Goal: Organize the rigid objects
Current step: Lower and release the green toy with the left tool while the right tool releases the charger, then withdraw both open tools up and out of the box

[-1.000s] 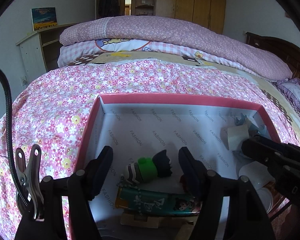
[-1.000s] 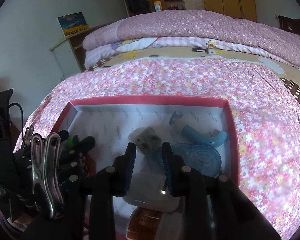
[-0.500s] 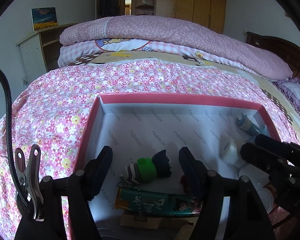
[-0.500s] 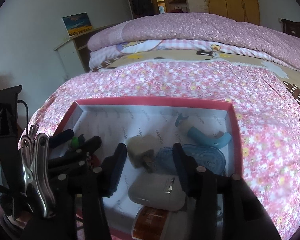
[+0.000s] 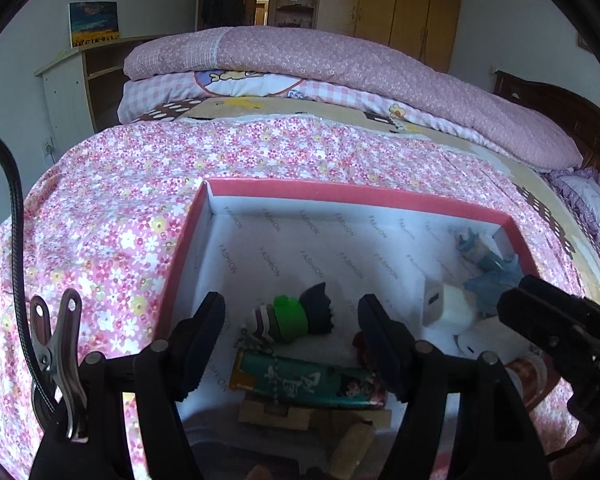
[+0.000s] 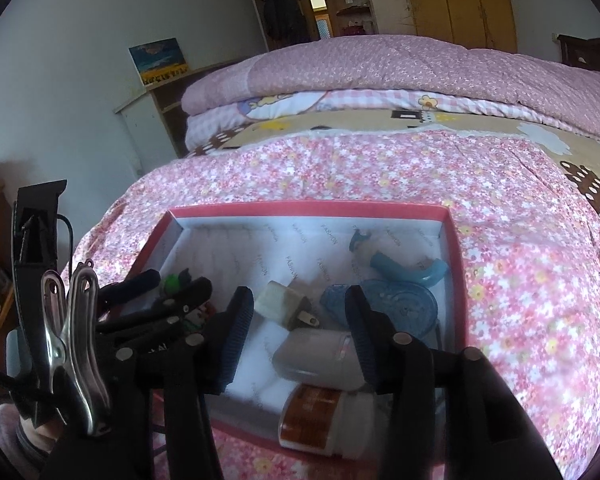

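Note:
A red-rimmed box (image 5: 340,194) with white lining lies on the floral bedspread. My left gripper (image 5: 292,336) is open and empty, over a green-and-dark toy figure (image 5: 296,316) and a teal case (image 5: 304,384). My right gripper (image 6: 300,332) is open and empty above a white plug adapter (image 6: 280,304) that lies in the box, also seen in the left wrist view (image 5: 444,306). A white case (image 6: 316,356), a blue round disc (image 6: 400,304) and a white bottle with an orange label (image 6: 320,416) lie near it.
A blue curved piece (image 6: 412,270) lies at the box's far right corner. Wooden blocks (image 5: 284,414) sit at the near edge. Folded pink quilts (image 5: 340,64) lie at the back of the bed (image 5: 100,208). A shelf unit (image 5: 76,84) stands left.
My right gripper opened and let go of the white plug adapter, which now lies in the box. It then drew back and up. The left gripper has not moved.

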Demonstrator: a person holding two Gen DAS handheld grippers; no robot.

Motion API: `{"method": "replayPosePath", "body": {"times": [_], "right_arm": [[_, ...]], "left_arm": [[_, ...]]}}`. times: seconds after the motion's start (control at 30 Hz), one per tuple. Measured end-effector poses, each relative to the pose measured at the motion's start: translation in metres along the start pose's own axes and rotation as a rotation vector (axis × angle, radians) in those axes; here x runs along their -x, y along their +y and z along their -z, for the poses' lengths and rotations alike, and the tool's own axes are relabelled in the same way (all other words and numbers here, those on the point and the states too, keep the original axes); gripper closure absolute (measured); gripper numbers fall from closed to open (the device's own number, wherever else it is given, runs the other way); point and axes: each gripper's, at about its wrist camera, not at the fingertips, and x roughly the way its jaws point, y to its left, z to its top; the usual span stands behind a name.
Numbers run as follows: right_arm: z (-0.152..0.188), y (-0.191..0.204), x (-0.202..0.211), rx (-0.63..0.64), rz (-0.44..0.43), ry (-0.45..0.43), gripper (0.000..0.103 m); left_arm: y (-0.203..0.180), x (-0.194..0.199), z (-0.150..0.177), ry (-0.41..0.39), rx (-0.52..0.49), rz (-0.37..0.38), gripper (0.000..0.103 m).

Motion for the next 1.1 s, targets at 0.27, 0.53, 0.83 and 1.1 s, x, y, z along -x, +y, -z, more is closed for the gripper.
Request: {"method": "replayPosePath", "body": {"times": [0.27, 0.53, 0.83, 1.1], "right_arm": [[0.012, 0.006, 0.021, 0.001, 0.0, -0.006, 0.054], [0.034, 0.01, 0.044, -0.008, 0.006, -0.003, 0.054], [0.069, 0.014, 0.064, -0.02, 0.035, 0.031, 0.054], [0.1, 0.011, 0.071, -0.03, 0.079, 0.051, 0.054]], "left_arm": [[-0.002, 0.035, 0.006, -0.035, -0.002, 0.001, 0.03], [-0.002, 0.068, 0.027, -0.045, 0.004, 0.003, 0.03], [-0.007, 0.094, 0.06, -0.015, -0.003, 0.004, 0.03], [-0.012, 0.1, 0.099, 0.052, -0.001, 0.001, 0.03]]}}
